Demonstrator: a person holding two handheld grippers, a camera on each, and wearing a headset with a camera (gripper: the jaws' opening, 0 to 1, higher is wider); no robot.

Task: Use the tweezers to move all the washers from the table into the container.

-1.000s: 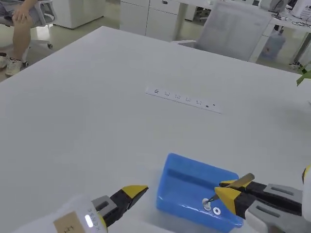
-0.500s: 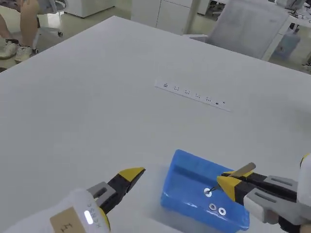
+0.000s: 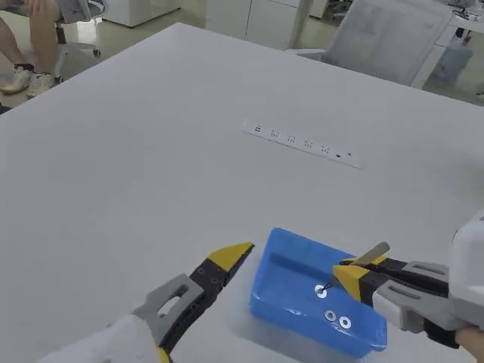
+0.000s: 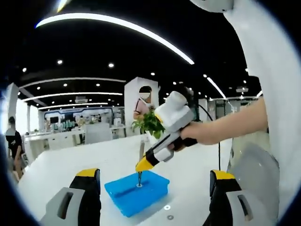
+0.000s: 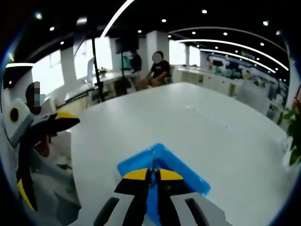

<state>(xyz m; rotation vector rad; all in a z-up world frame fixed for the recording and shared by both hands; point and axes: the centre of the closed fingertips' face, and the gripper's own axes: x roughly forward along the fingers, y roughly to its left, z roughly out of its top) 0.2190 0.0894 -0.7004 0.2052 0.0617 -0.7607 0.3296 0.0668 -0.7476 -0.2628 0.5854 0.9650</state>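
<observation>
A blue container (image 3: 291,276) stands on the white table near its front edge. My right gripper (image 3: 349,278) is shut on the tweezers (image 3: 373,254), and their thin tip points down into the container. A washer (image 3: 321,292) sits right at that tip; I cannot tell whether it is pinched or lies on the floor. Two more washers (image 3: 337,320) lie inside, nearer the front wall. My left gripper (image 4: 150,188) is open and holds nothing, just left of the container. In the left gripper view two loose washers (image 4: 168,212) lie on the table in front of the container (image 4: 136,190).
A white power strip (image 3: 301,144) lies flat across the middle of the table (image 3: 151,166). Office chairs and a seated person are beyond the far edges. A green plant (image 4: 149,123) stands at the table's right side.
My left gripper has come up and to the right, closer to the container's left wall. The right gripper and tweezers stay over the container, the washer at the tip a little farther from the other two.
</observation>
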